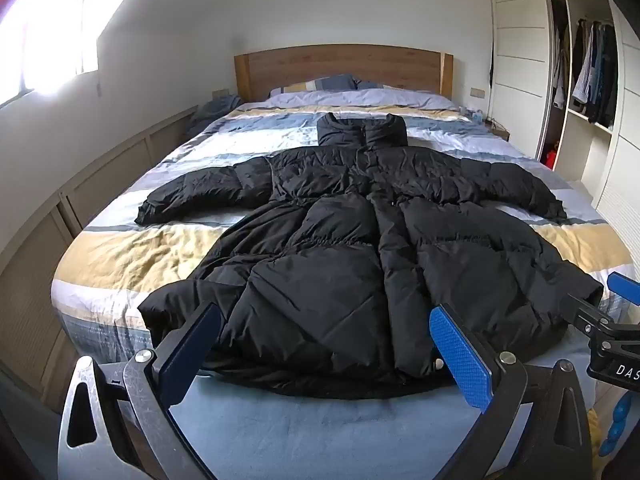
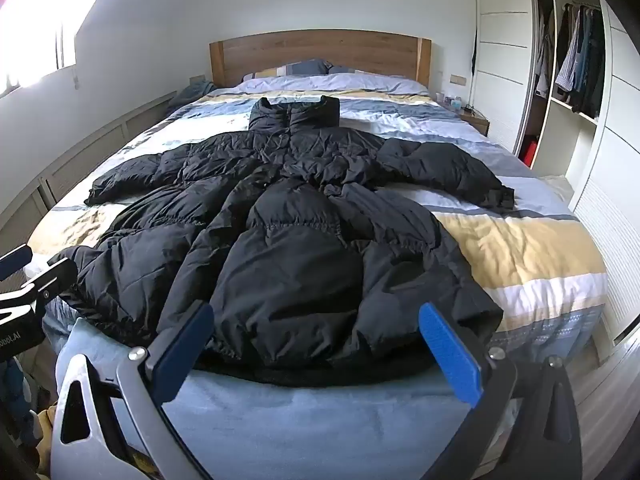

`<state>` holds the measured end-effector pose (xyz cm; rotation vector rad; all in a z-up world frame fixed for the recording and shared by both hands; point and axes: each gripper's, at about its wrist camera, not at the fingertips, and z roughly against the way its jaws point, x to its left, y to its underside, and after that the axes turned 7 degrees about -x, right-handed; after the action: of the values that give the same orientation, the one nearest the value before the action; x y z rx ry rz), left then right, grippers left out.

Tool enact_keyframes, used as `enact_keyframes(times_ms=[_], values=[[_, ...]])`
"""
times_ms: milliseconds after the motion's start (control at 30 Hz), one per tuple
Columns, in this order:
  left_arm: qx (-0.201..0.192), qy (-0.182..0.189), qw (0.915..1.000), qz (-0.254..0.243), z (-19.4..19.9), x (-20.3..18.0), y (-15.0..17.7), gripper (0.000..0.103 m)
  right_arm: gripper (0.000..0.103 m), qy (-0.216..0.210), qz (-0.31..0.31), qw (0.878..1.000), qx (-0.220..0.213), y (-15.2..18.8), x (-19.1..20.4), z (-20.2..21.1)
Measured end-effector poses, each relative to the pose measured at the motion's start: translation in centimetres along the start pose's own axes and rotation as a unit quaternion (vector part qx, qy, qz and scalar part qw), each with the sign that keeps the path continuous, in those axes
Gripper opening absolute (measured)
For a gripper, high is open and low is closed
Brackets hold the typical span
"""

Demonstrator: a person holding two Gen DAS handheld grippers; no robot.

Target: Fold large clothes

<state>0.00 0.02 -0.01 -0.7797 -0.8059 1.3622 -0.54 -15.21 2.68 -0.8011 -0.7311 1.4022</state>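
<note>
Black puffer coat (image 1: 360, 208) lies flat, front up, on the bed (image 1: 132, 248), collar toward the wooden headboard (image 1: 344, 68), hem at the near foot edge. Both sleeves spread out sideways over the striped duvet (image 1: 160, 240). Front closed down the middle; a snap shows near the hem.

Left gripper (image 1: 326, 340) hovers at the foot of the bed, angled down, jaws released and spread wide, nothing between them. Its blue pads (image 1: 460, 356) frame the coat's hem on the left half; can't tell if they touch the fabric.

Right gripper (image 2: 316, 340) same pose beside it, jaws released wide, empty, framing the hem on the right half. Each gripper shows at the edge of the other's view.

Blue sheet (image 2: 280, 420) is exposed at the very foot, under the hem. Pillows (image 1: 320, 84) by the headboard. Open wardrobe (image 1: 592, 72) with hanging clothes on the right, bright window (image 1: 36, 40) on the left wall, low panelled cabinets along that wall.
</note>
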Motion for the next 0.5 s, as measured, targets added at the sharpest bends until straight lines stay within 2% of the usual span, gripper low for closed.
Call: enact_keyframes(times_ms=[500], values=[[0.006,0.005,1.0000,0.000,-0.20,-0.66,-0.18,0.102,0.103,0.002,-0.007,1.000,0.007,0.11,-0.43,-0.36]])
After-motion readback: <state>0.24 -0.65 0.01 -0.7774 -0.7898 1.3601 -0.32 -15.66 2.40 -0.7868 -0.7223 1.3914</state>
